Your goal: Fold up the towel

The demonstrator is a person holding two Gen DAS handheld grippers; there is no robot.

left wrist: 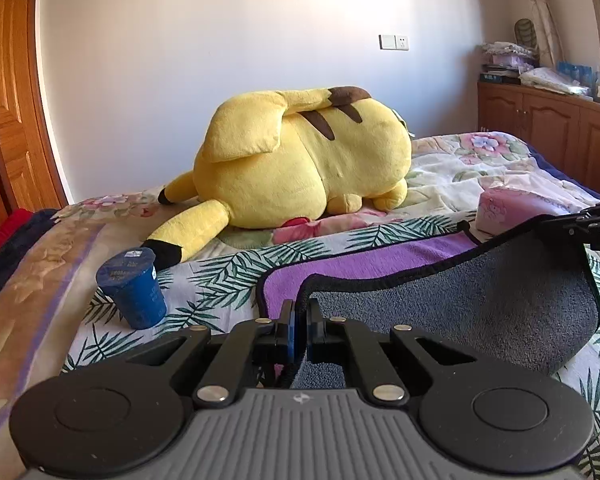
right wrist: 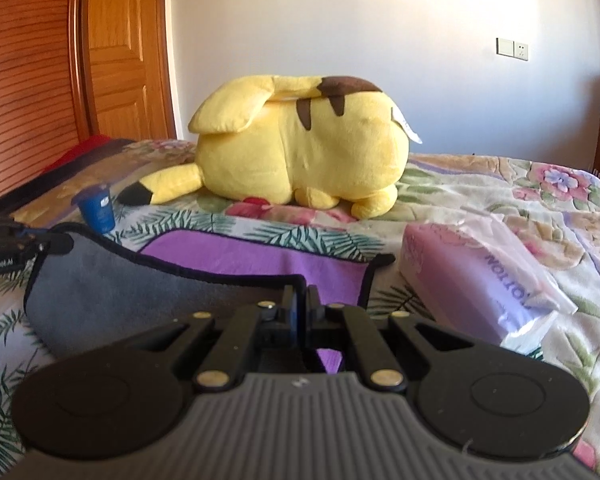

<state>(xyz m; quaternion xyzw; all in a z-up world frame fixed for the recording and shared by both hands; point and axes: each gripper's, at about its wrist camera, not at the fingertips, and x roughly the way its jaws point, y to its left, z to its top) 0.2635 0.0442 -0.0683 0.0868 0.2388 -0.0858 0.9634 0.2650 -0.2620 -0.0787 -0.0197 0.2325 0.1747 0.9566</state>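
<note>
Towel folding on a bed, shown mid-fold: the near edge is lifted at both corners, so that the grey underside faces the cameras while the purple face is left flat on the leaf-printed cover behind. The corners are held apart, apparently to keep the raised edge taut and level for carrying over the far half. The left gripper is seen with fingers pressed nearly together, the black-bound hem pinched between them; the right gripper is likewise closed on its corner. A blue cup, a yellow plush toy and a pink tissue pack are set beyond or beside the towel, none touching it.
</note>
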